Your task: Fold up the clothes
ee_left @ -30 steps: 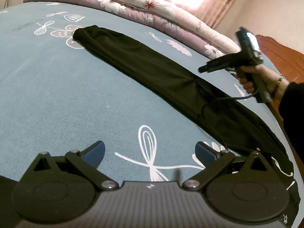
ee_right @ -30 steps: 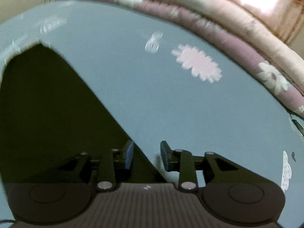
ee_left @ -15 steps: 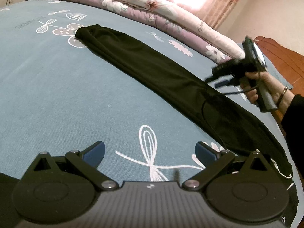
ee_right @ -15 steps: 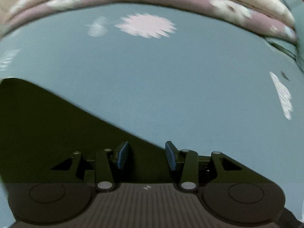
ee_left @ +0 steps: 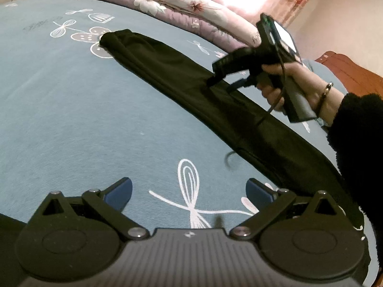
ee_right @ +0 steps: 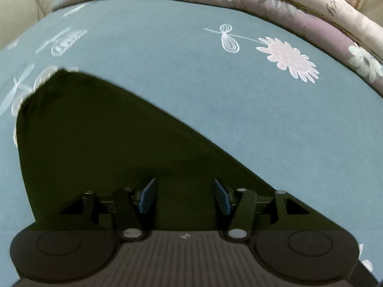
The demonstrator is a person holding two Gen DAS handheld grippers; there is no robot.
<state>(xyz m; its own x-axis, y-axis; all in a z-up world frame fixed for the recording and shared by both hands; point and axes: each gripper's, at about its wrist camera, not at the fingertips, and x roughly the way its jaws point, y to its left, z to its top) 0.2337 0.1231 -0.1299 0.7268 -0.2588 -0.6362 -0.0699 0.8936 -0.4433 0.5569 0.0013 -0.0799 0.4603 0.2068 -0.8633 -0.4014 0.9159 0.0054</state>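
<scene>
**Right fingers opened over black garment; no grasp yet**

Long black soft-fabric garment (ee_left: 191,88), apparently trousers already doubled lengthwise, laid flat and diagonal across blue-grey bedsheet printed with white flowers (ee_left: 71,119). Far end near a round white print, near end running off past the lower right of the left wrist view. Folded pink and mauve floral quilt (ee_left: 179,7) along the far edge of the bed.

Right gripper (ee_right: 184,196): jaws just been opening, gap plainly wider than half a second ago. Blue pads released, nothing between them; dark cloth directly beneath, no pinch visible. Compared with a second ago, shifted along the garment toward its far end; more of the black fabric and its rounded end now under the right wrist view. From the left wrist view, held in the person's right hand (ee_left: 282,83), nose angled down close over the mid-length of the garment. Contact with cloth not resolvable.

Left gripper (ee_left: 189,191): position unchanged, fingers spread wide and empty, hovering over bare sheet beside the garment's near part.

Judgement: lengthwise fold looks complete; widening of the right fingers reads as preparation to take hold mid-length or further out for a crosswise fold. Cloth limp, thin: risk of catching only the top layer.
</scene>
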